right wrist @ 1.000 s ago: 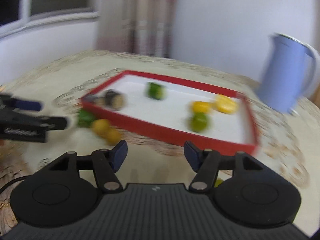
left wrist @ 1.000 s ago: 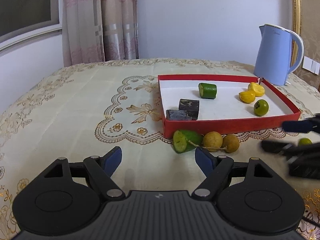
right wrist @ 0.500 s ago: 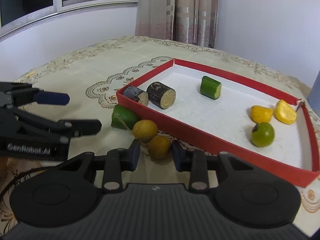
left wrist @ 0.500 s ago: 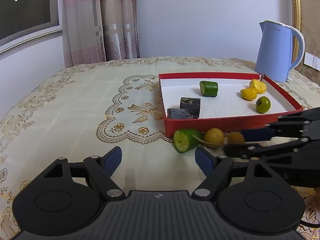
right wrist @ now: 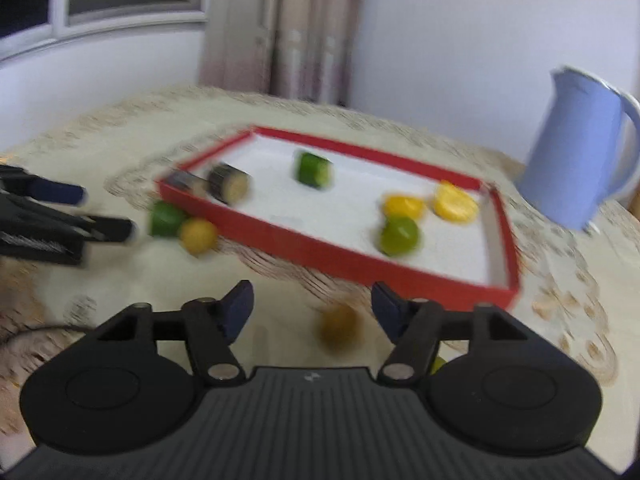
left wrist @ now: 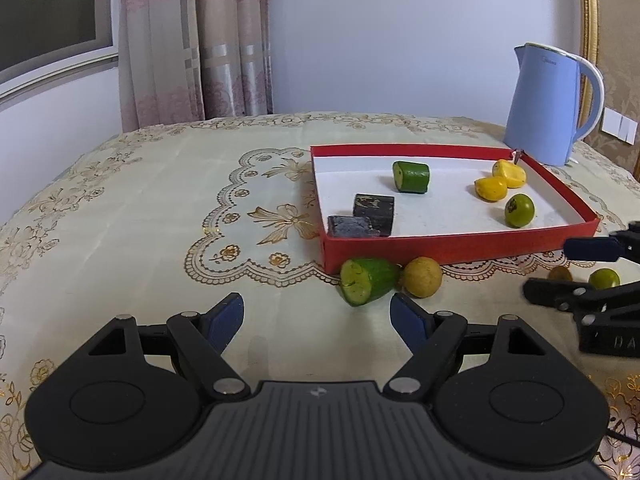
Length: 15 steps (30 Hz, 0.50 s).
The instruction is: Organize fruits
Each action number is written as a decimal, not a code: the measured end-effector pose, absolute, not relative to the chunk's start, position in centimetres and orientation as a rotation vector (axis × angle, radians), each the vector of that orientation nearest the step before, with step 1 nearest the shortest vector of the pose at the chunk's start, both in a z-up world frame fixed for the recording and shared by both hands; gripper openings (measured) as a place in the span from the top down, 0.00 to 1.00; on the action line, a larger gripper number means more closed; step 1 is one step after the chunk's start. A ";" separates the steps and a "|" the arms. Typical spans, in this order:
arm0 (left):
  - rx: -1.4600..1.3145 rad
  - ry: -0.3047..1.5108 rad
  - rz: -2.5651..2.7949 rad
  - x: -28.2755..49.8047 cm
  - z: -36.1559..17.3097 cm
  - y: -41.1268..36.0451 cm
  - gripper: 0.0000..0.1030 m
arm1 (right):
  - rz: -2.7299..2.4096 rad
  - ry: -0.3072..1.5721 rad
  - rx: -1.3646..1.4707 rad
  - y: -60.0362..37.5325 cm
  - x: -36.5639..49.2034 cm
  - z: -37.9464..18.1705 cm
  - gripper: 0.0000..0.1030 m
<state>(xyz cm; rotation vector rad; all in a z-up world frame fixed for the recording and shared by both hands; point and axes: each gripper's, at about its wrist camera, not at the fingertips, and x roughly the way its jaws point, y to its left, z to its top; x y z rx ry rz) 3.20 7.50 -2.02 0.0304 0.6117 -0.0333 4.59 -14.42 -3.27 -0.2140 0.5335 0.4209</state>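
The red tray (left wrist: pixel 452 242) holds a green cut piece (left wrist: pixel 412 176), two dark pieces (left wrist: pixel 374 208), two yellow fruits (left wrist: pixel 491 189) and a round green fruit (left wrist: pixel 519 210). Outside its front wall lie a green cut piece (left wrist: pixel 368 280) and a round yellow-brown fruit (left wrist: pixel 422 277). My left gripper (left wrist: pixel 316 316) is open just short of them, with nothing between its fingers. My right gripper (right wrist: pixel 312 308) is blurred and its jaws are opening. A round brown fruit (right wrist: pixel 338 326) lies on the cloth between them, untouched by the pads. A small green fruit (left wrist: pixel 604 279) sits beside it.
A light blue kettle (left wrist: pixel 548 108) stands behind the tray's far right corner. The embroidered tablecloth (left wrist: pixel 160 200) covers a rounded table. A curtain (left wrist: pixel 200 40), a window and a wall lie behind the table.
The right gripper shut on one of the two round fruits by the tray's front wall, pulled it off to the right and opened again. The left gripper stayed put.
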 end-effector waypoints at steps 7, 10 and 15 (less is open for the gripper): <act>0.018 0.603 0.014 3.1 -1.8 8.6 0.22 | 0.545 0.582 -0.267 -9.0 7.3 -4.3 0.51; 0.004 0.605 0.023 3.1 -1.8 9.3 0.22 | 0.546 0.587 -0.264 -8.4 8.1 -4.6 0.52; -0.008 0.611 0.028 3.2 -2.0 9.7 0.22 | 0.565 0.607 -0.249 -8.2 8.9 -4.9 0.74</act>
